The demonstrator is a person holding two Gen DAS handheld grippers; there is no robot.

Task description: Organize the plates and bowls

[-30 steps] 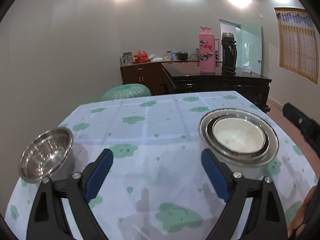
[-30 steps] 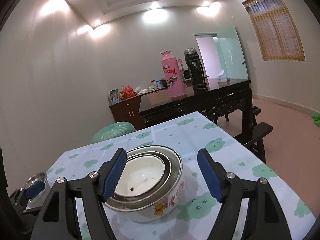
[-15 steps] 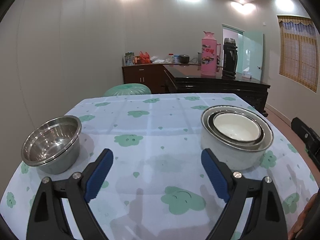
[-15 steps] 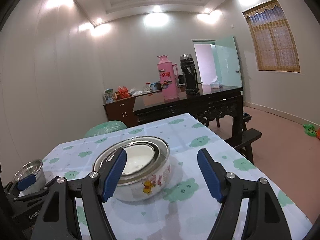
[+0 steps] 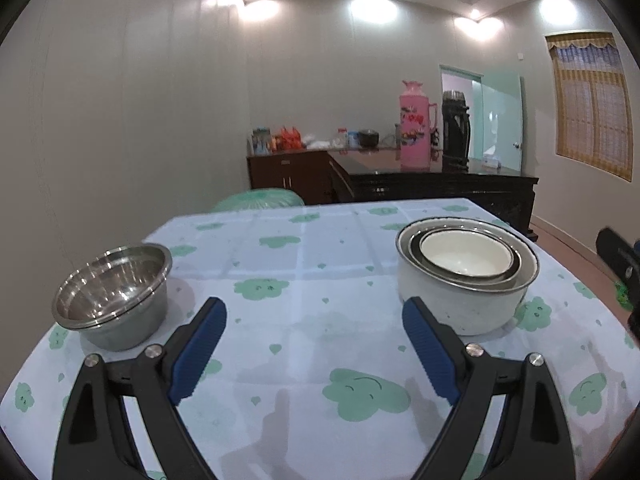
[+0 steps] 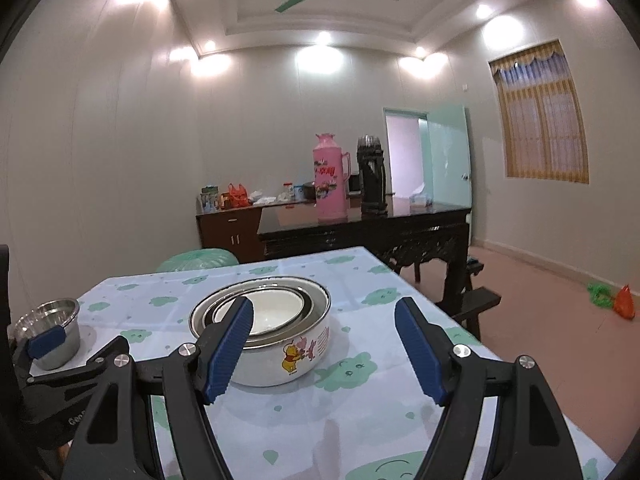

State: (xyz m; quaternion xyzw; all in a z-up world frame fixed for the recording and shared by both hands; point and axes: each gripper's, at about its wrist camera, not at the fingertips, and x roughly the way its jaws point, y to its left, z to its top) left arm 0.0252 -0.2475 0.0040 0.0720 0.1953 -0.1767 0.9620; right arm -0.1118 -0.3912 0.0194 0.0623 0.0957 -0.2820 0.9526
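A stack of nested bowls [image 5: 466, 276] sits on the right half of the table: a white enamel bowl with a cartoon print [image 6: 280, 344] holding a steel bowl and a small white one. Stacked steel bowls [image 5: 112, 294] stand near the left edge, also seen far left as steel bowls [image 6: 50, 328]. My left gripper [image 5: 314, 312] hovers open over the cloth between the two groups, nothing between its fingers. My right gripper [image 6: 324, 312] is open too, in front of the enamel bowl; its left finger overlaps the bowl's rim in the picture, with no visible contact.
The table [image 5: 312, 248] wears a pale cloth with green clouds. Behind it stand a green stool [image 6: 200, 260], a dark wooden table [image 6: 380, 224] with a pink thermos [image 6: 330, 176] and a black flask [image 6: 371, 172], and a low bench [image 6: 478, 300] at right.
Both grippers have drawn back from the table and tilted up; the bowls look smaller and farther. More ceiling and the fan show in the right wrist view. Jaw openings are unchanged.
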